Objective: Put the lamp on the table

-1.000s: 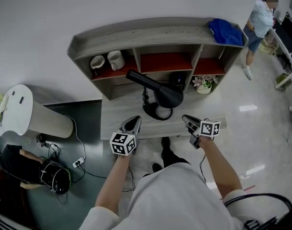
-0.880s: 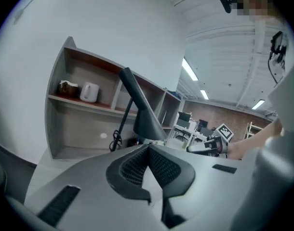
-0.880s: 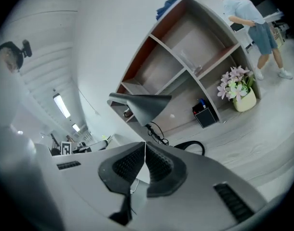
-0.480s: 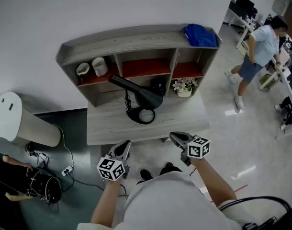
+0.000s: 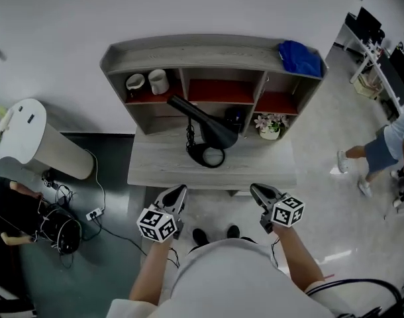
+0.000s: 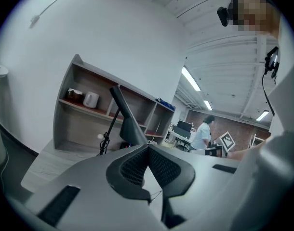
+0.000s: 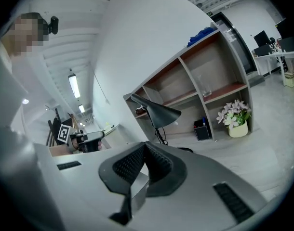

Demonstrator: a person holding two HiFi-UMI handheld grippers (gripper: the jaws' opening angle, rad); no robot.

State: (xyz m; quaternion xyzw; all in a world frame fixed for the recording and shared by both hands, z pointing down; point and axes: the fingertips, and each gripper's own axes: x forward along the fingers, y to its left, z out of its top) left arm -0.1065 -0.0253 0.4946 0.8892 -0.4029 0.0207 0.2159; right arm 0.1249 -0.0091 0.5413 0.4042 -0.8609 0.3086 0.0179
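A black desk lamp [image 5: 210,135] with a cone shade stands on the grey wooden table [image 5: 155,174], its round base [image 5: 209,156] in front of the shelf unit. Both grippers hover short of the table's near edge, apart from the lamp. My left gripper [image 5: 181,190] is shut with nothing between its pads. My right gripper [image 5: 255,189] is shut and empty too. In the left gripper view the lamp [image 6: 124,121] rises beyond the closed gripper [image 6: 147,146]. The right gripper view shows the lamp [image 7: 157,112] ahead of the closed gripper [image 7: 145,145].
A shelf unit [image 5: 189,48] on the table holds two mugs [image 5: 159,81], a flower pot [image 5: 270,125], a small black box [image 7: 202,129] and a blue cloth [image 5: 301,57]. A white cylinder [image 5: 36,148] and floor cables [image 5: 89,214] lie left. A person [image 5: 387,152] walks at right.
Both grippers have drawn back from over the table's front edge to the floor side of it. The lamp stays put on the table. The person at right has walked nearer.
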